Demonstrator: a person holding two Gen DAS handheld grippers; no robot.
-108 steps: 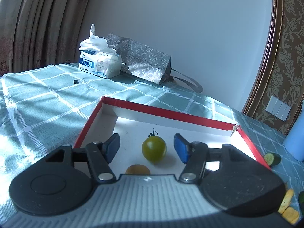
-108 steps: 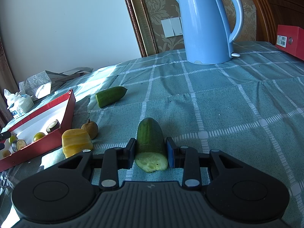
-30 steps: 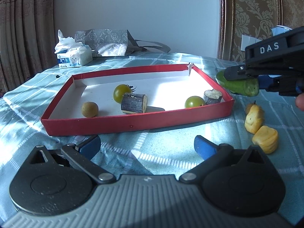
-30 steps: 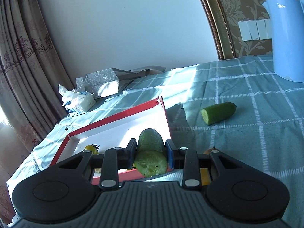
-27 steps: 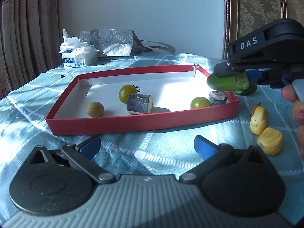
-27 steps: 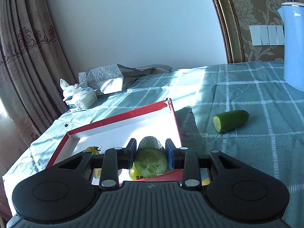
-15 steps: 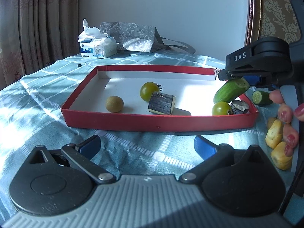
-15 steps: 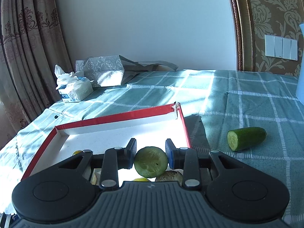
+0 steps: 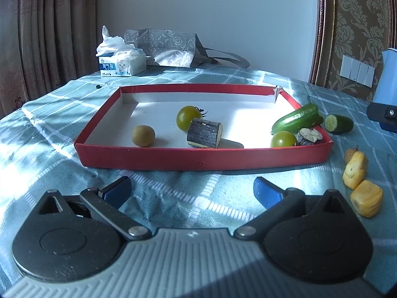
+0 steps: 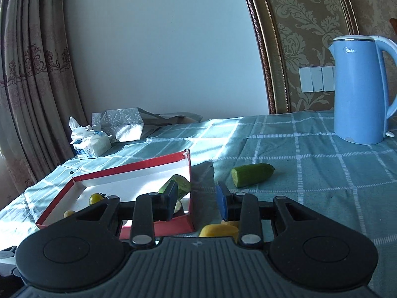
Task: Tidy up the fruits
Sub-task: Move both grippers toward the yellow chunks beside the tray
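Our left gripper [image 9: 192, 191]: fingers wide apart, holding nothing, low in front of the red tray [image 9: 203, 160].
Our right gripper [image 10: 197, 200]: fingers let go, empty.
Cucumber piece [image 9: 295, 120]: leaning in the tray's right corner.
Other cucumber piece [image 10: 253, 174]: on the tabletop.

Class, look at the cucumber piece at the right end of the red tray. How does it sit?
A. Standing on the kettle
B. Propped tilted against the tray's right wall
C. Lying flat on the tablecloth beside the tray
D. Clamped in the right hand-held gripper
B: the cucumber piece leans tilted on the red tray, its upper end over the right wall; the right hand-held gripper is open and empty.
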